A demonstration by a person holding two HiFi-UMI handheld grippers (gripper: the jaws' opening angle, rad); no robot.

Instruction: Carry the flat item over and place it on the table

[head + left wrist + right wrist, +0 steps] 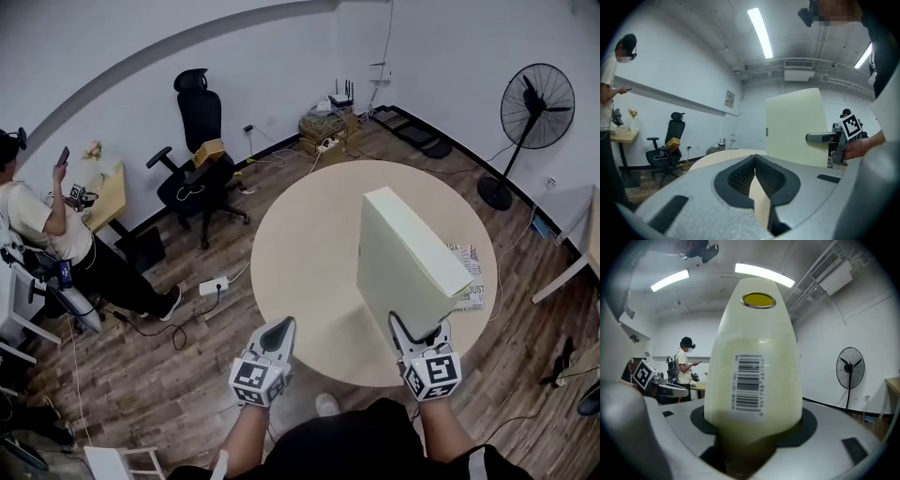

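Head view shows the round bench [300, 253] filling the middle of the frame, with the box [403, 253], flat and pale yellow, held over its right half. The box stands on edge, tilted, its broad face turned to the left of the frame. The right tool [419, 330] grips it by the lower end, one jaw on each broad side. Just right of the box a printed sheet [471, 277] lies on the bench near its rim; the big letters "UST" can be read on it, the rest is too small.

The left tool [279, 326] sits at the lower middle of the frame, over the near edge of the bench and well apart from the box. From its own view the jaws are closed tip to tip with nothing between them.

The right gripper view looks up the narrow edge of the box. A white barcode label [749, 385] is stuck there, and the digits beside the bars seem to begin 6941798. A round yellow sticker [758, 299] sits at the far end.

A fan [536, 105] stands at the upper right, an office chair [199, 159] at the upper left, and a person [47, 225] at the left edge.
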